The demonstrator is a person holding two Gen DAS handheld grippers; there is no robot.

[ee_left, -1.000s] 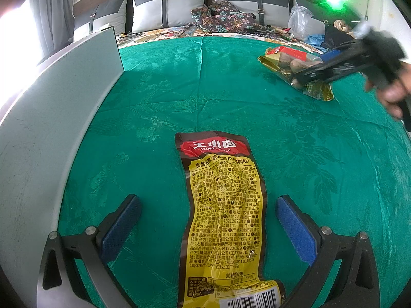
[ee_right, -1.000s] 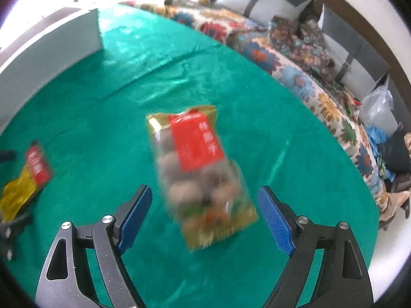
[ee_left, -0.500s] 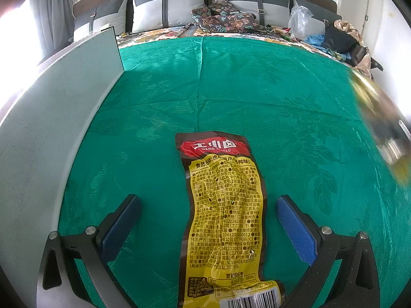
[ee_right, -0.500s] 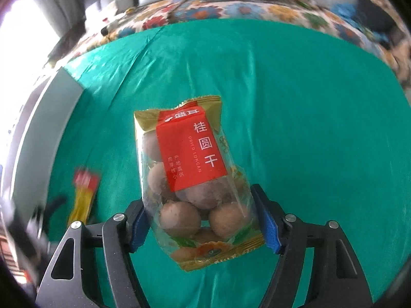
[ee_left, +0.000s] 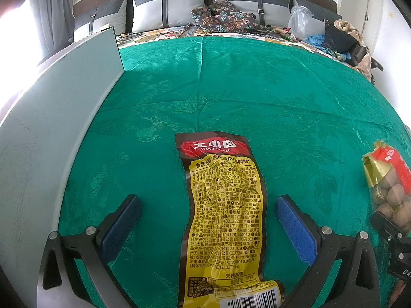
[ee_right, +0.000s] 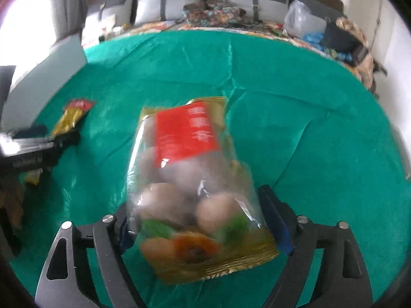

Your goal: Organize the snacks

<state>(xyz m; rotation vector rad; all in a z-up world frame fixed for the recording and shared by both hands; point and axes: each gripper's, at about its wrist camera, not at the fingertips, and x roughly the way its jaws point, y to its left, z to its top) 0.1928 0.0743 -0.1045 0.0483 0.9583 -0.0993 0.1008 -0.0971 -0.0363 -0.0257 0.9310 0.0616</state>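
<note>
The step in hand looks like setting the longan bag (ee_right: 190,187) down right of the yellow packet (ee_left: 223,220). The right gripper (ee_right: 205,220) has its jaws opening around the bag; through the blur, the pads seem to be just leaving it. The left gripper (ee_left: 208,220) is spread wide, astride the packet, gripping nothing. Next: free the bag, square it beside the packet. Green bedspread (ee_left: 257,89); pillows (ee_left: 167,7) beyond the packet.

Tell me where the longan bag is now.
Longan bag sits between the opening right claw pads, right of the yellow snack packet on the green cloth.
</note>
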